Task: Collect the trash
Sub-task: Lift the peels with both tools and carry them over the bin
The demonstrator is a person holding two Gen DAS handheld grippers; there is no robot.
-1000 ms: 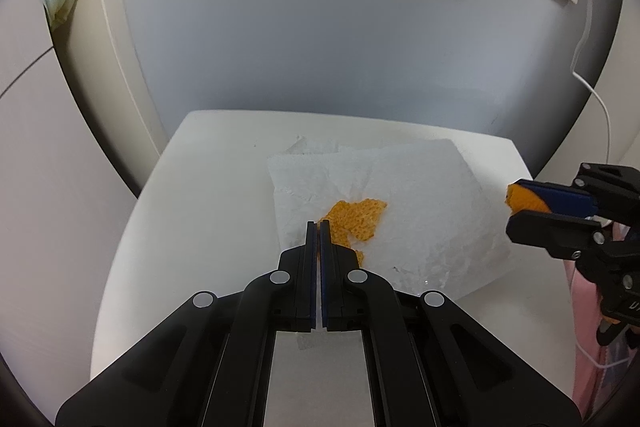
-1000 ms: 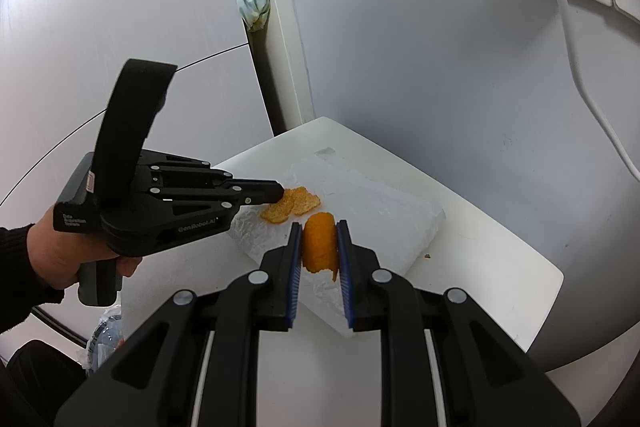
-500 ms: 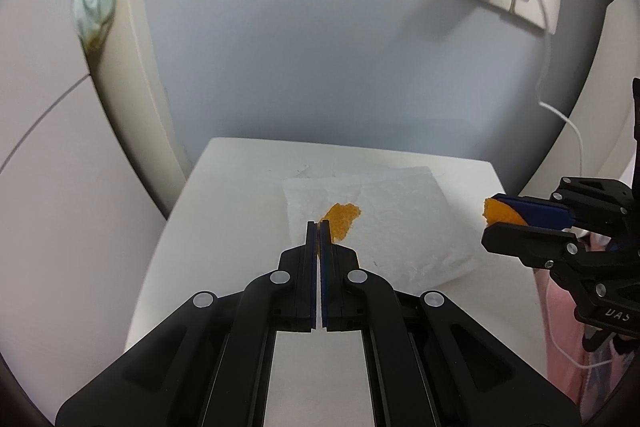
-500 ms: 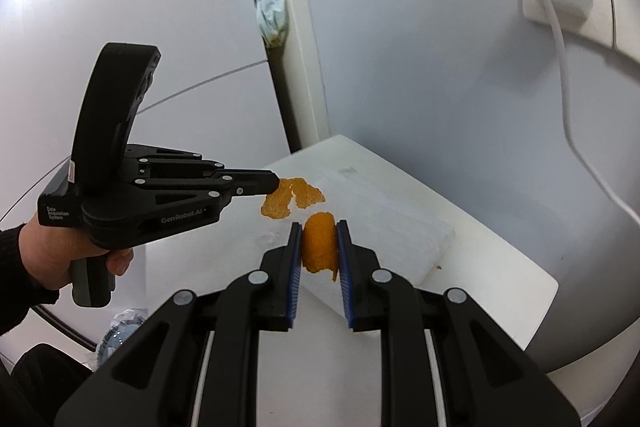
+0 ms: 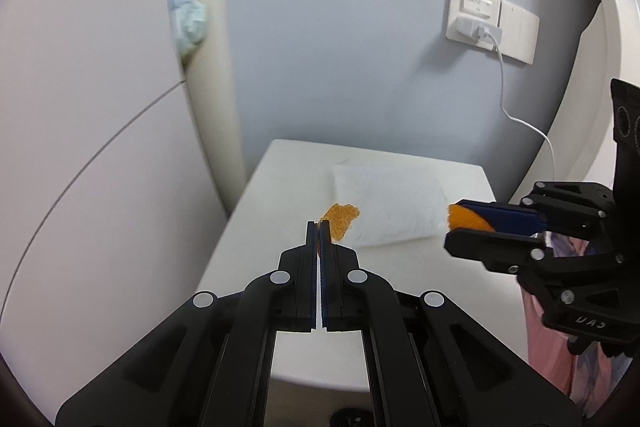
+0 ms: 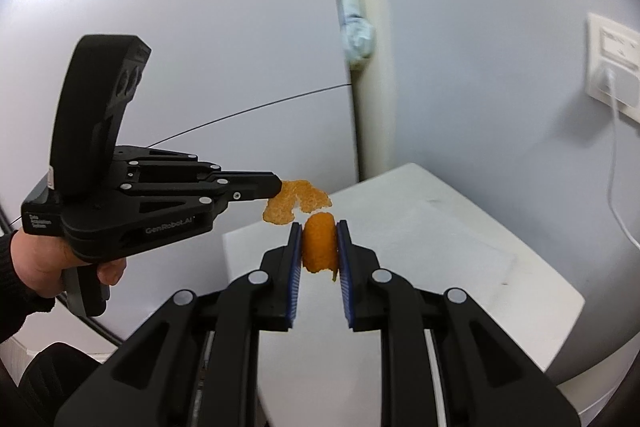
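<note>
- Wall panel [image 5: 100, 107], far left in the left wrist view: pale, with a thin dark line curving across it. A cream post [image 5: 208, 75] stands beside it, and a light blue cloth [image 5: 188, 19] hangs against the post.
- Person's hand [image 6: 36, 267], seen in the right wrist view at the left edge: wrapped round the grip of the left gripper, dark sleeve at the wrist.
- Left gripper [image 5: 319, 225]: jaws pressed almost together, pinching the edge of a flat orange peel piece [image 5: 340, 217]. The peel sticks out past the fingertips to the right and hangs in the air, clear of the table, as the right wrist view confirms [image 6: 296, 207].
- White table [image 5: 280, 195]: small, rounded corners, set against the blue-grey wall [image 5: 340, 47]. A white paper towel [image 5: 388, 207] lies flat on its far half.
- Right gripper [image 6: 319, 227]: jaws part open, blue pads clamped on either side of a curled orange peel piece [image 6: 319, 245]. The piece is held upright between the pads, above the near part of the table. In the left wrist view this gripper [image 5: 450, 227] enters from the right, just beside the towel's right edge, with orange showing at its tip.
- Wall socket [image 5: 492, 23], upper right: white plate with a charger plugged in; a white cable [image 5: 508, 99] runs down from it behind the table.
- Pink fabric [image 5: 540, 339]: lower right, beneath the right gripper; what it is cannot be told.
</note>
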